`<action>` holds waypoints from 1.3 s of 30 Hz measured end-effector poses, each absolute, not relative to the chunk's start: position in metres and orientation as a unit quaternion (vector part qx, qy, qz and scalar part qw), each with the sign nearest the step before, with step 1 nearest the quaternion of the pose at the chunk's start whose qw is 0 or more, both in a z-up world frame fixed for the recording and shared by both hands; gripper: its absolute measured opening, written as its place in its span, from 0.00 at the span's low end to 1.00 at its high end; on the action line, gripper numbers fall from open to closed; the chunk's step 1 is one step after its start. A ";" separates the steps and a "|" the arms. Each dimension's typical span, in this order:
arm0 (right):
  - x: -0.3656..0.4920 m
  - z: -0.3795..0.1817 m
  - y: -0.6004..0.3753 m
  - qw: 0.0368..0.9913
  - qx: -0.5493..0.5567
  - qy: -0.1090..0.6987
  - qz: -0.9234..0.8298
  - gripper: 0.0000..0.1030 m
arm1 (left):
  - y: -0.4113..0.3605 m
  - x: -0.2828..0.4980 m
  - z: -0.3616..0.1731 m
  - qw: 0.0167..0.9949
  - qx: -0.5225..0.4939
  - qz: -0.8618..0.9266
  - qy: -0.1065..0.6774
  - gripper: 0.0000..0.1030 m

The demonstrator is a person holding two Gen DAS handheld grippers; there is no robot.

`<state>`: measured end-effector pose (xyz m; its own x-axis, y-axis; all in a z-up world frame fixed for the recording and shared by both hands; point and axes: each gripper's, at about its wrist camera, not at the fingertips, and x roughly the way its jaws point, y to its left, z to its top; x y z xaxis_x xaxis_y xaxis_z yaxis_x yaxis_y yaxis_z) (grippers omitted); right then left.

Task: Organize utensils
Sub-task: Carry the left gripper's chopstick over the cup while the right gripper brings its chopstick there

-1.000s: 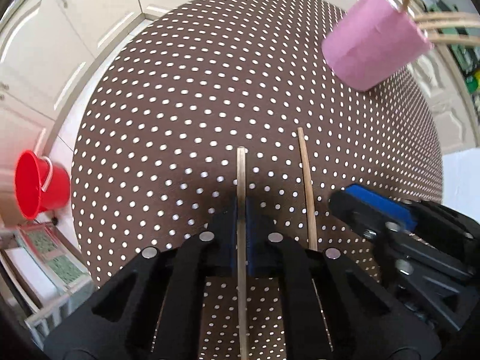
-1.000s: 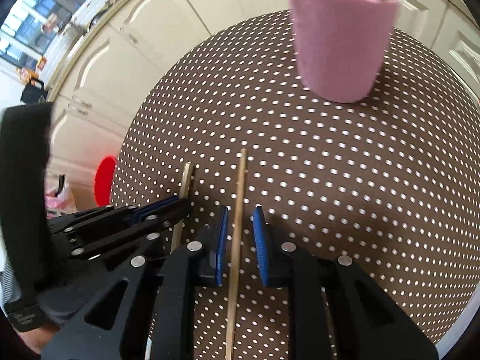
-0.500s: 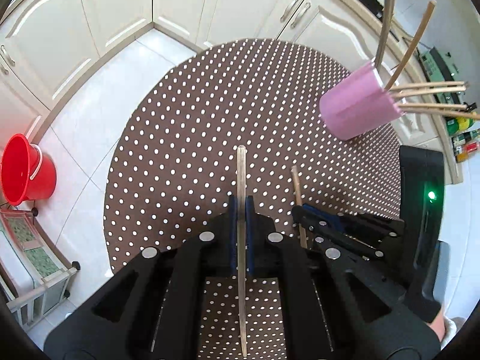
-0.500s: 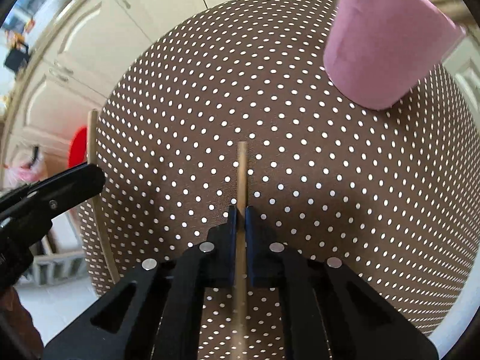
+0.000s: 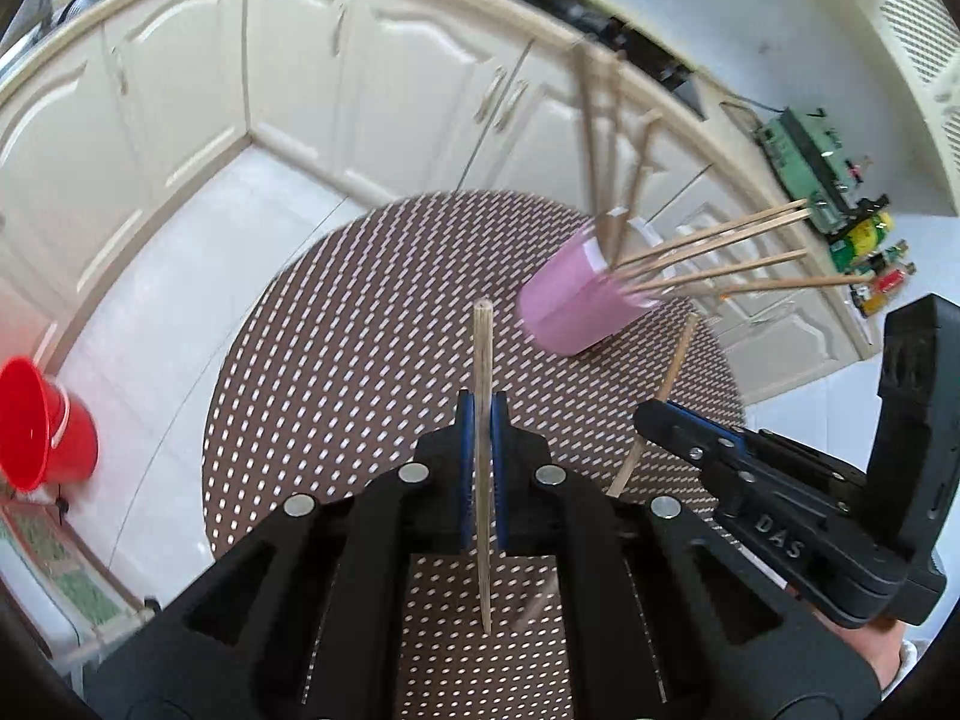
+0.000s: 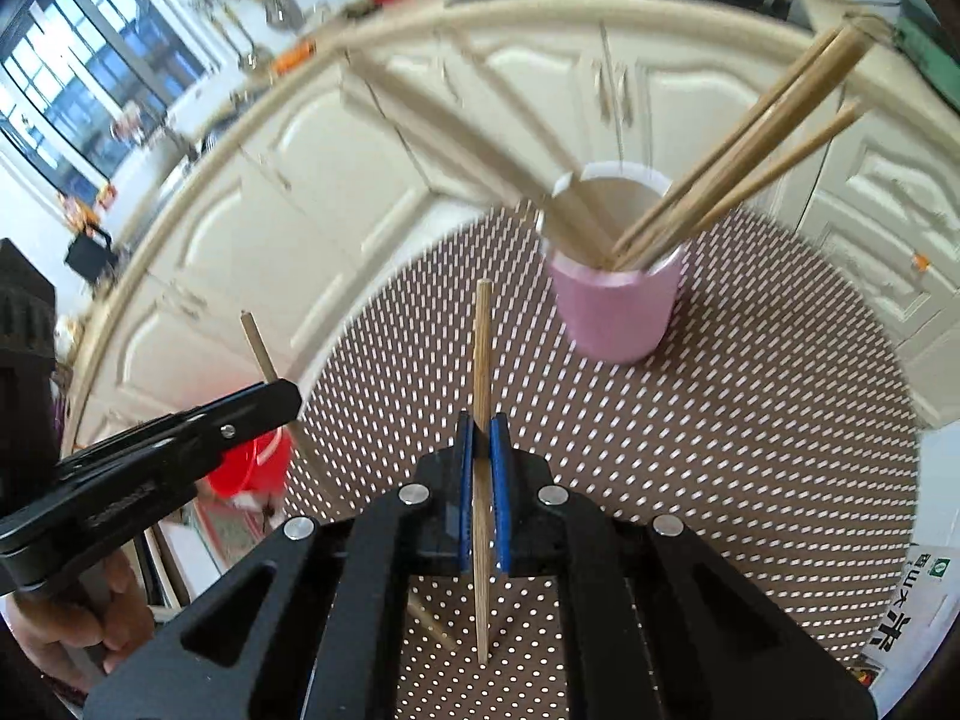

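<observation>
A pink cup (image 5: 573,306) (image 6: 618,312) holding several wooden chopsticks (image 6: 738,150) stands on the round brown polka-dot table (image 5: 336,372) (image 6: 750,420). My left gripper (image 5: 482,414) is shut on a wooden chopstick (image 5: 482,360), held above the table, nearer than the cup. My right gripper (image 6: 482,432) is shut on another chopstick (image 6: 482,348), also lifted, with the cup ahead and to the right. Each gripper shows in the other's view: the right one (image 5: 654,414) with its stick (image 5: 675,360), the left one (image 6: 282,396) with its stick (image 6: 264,354).
A red bucket (image 5: 39,426) (image 6: 252,468) stands on the white tiled floor left of the table. Cream kitchen cabinets (image 5: 300,72) (image 6: 420,150) curve behind the table. A printed white package (image 6: 912,594) lies off the table's right edge.
Both grippers have risen from the table, each lifting its chopstick off the cloth. The right gripper closed on its stick a second ago. The cup now sits lower and farther in both views.
</observation>
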<state>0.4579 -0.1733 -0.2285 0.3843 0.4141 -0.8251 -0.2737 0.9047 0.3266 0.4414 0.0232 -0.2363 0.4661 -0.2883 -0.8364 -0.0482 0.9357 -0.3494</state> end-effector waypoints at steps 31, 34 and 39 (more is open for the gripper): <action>0.494 -0.081 -0.244 0.943 0.074 0.283 0.161 0.04 | -0.029 0.497 -0.098 0.937 -0.155 -0.085 0.300 0.05; 0.504 -0.087 -0.242 0.943 0.066 0.283 0.161 0.04 | -0.031 0.504 -0.100 0.942 -0.148 -0.072 0.292 0.05; 0.517 -0.103 -0.237 0.942 0.051 0.290 0.163 0.04 | -0.038 0.515 -0.110 0.946 -0.134 -0.062 0.290 0.05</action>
